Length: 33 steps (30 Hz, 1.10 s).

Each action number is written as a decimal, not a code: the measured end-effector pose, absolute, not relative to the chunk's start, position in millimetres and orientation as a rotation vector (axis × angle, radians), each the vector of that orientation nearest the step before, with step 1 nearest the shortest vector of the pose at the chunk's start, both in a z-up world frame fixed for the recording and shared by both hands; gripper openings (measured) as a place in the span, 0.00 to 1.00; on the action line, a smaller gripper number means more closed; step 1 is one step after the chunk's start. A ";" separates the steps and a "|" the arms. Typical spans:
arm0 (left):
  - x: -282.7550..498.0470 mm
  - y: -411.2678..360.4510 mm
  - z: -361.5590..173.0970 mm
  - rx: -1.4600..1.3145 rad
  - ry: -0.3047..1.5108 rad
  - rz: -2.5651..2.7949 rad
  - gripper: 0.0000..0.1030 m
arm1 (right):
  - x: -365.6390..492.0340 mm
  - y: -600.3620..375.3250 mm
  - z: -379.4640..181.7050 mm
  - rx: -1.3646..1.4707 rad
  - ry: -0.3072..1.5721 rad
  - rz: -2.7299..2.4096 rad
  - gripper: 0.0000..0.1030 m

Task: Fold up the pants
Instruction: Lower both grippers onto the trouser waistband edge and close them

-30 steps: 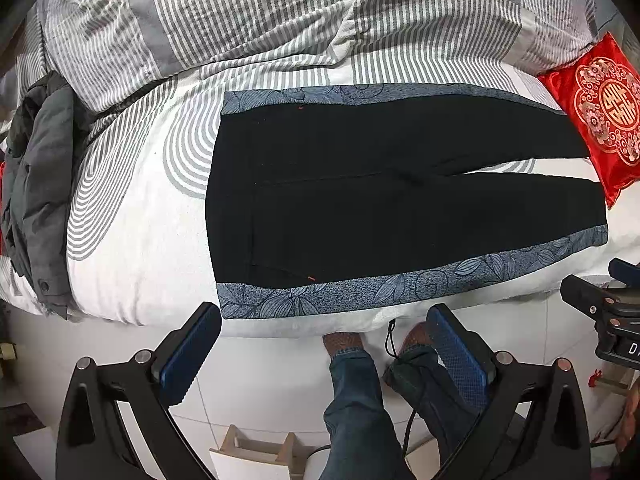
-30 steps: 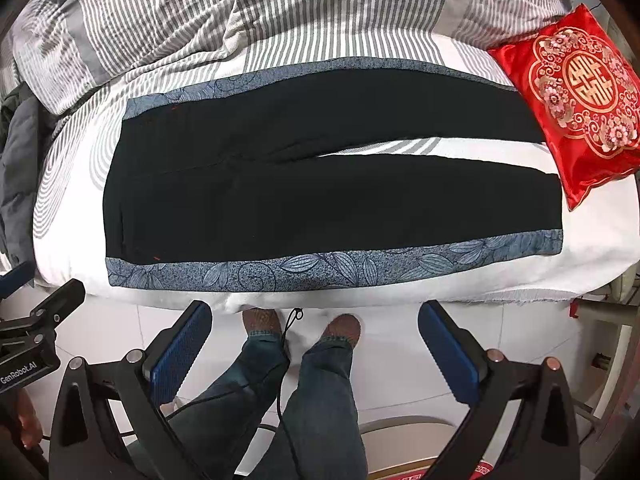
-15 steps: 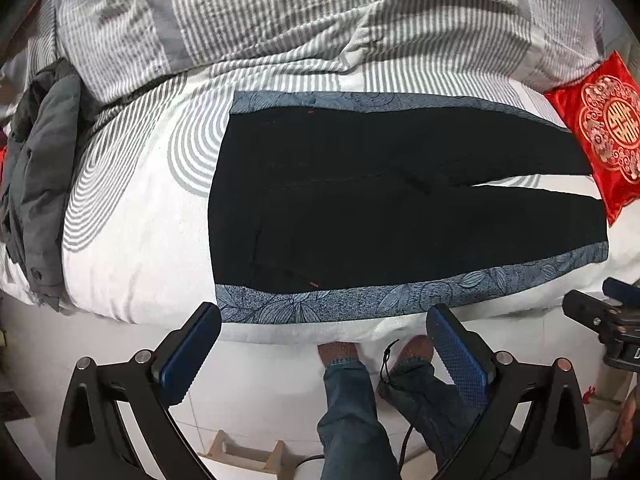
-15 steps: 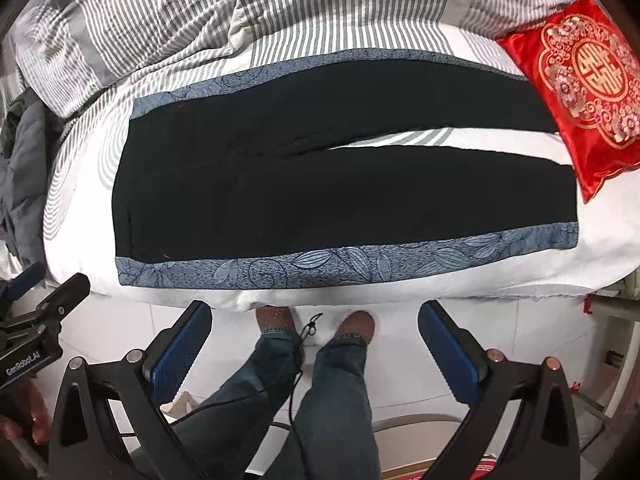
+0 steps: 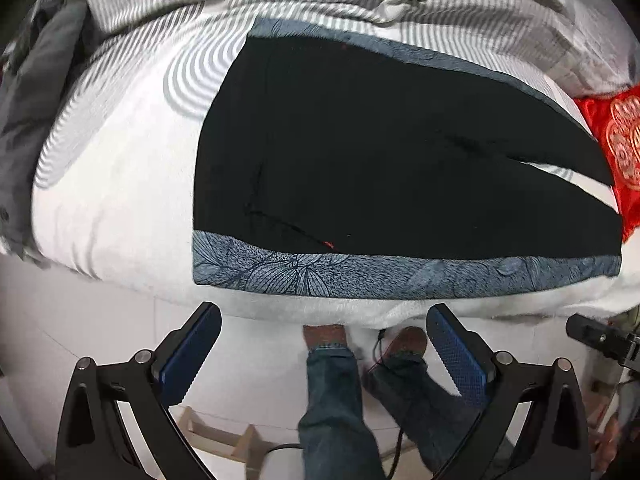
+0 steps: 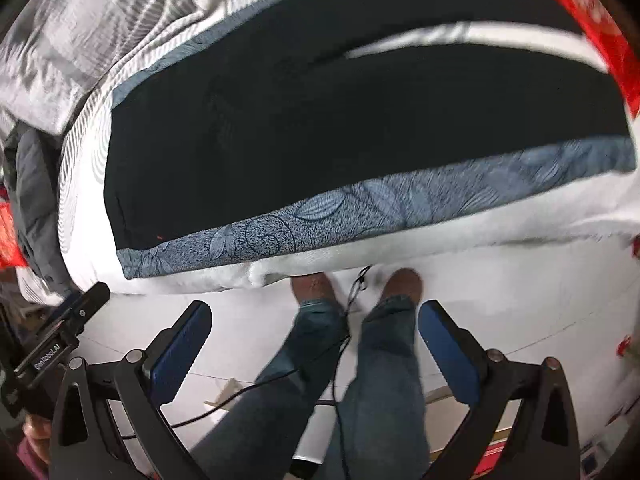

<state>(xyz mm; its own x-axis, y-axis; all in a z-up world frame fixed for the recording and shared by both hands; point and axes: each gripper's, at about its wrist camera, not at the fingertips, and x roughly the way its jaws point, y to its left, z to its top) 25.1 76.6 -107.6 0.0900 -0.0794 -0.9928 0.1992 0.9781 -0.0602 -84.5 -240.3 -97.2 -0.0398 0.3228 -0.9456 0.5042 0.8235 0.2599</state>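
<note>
**Black pants lie crosswise ahead of both grippers**

Black pants [image 5: 392, 160] lie flat on the striped bed [image 5: 120, 184], long axis left-to-right, waistband left (patterned side band nearest). Left gripper [image 5: 324, 352] faces the waist; right gripper [image 6: 316, 340] faces the near leg. Both gape wide, empty, short of the mattress edge.

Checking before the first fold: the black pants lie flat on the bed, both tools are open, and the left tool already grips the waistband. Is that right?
Not quite. The left tool grips nothing: in the left wrist view it hangs open over the floor, short of the bed. The rest holds: the black pants lie flat, and the right tool is open too.
</note>
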 end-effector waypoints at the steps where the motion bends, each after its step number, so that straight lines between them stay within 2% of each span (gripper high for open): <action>1: 26.5 80.0 -115.9 0.077 1.475 -0.199 1.00 | -87.1 -242.6 -107.2 0.698 1.643 -0.170 1.00; 14: 18.9 122.6 -202.5 -0.206 1.480 -0.158 1.00 | -111.1 -254.4 -206.2 1.111 1.528 -0.095 1.00; 17: 13.5 125.2 -215.8 -0.245 1.478 -0.170 1.00 | -112.8 -252.7 -220.0 1.171 1.508 -0.076 0.96; 21: 9.8 124.6 -230.6 -0.269 1.472 -0.201 1.00 | -111.3 -253.9 -233.1 1.233 1.473 -0.048 0.84; 26: 11.5 121.2 -241.1 -0.331 1.461 -0.243 0.99 | -106.1 -256.1 -242.5 1.331 1.417 -0.011 0.79; 27: 13.0 118.9 -240.3 -0.341 1.457 -0.251 0.94 | -106.2 -255.2 -241.7 1.343 1.410 0.000 0.78; 28: 13.5 117.6 -240.6 -0.348 1.459 -0.258 0.93 | -106.7 -254.3 -240.3 1.374 1.387 0.027 0.74; 29: 13.3 118.3 -240.6 -0.349 1.457 -0.256 0.93 | -106.3 -253.0 -238.5 1.403 1.367 0.056 0.53; 30: 14.0 118.3 -239.8 -0.356 1.456 -0.255 0.93 | -105.3 -252.0 -237.1 1.415 1.362 0.067 0.41; 33: 14.0 122.0 -240.2 -0.377 1.456 -0.257 0.93 | -97.6 -251.3 -234.7 1.428 1.355 0.069 0.41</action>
<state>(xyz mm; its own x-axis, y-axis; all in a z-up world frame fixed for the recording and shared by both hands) 14.0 122.0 -240.2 0.1030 -0.3936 -0.9135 -0.0569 0.9145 -0.4005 -97.6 -251.3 -234.7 0.3409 0.7249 -0.5986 0.6601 0.2688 0.7015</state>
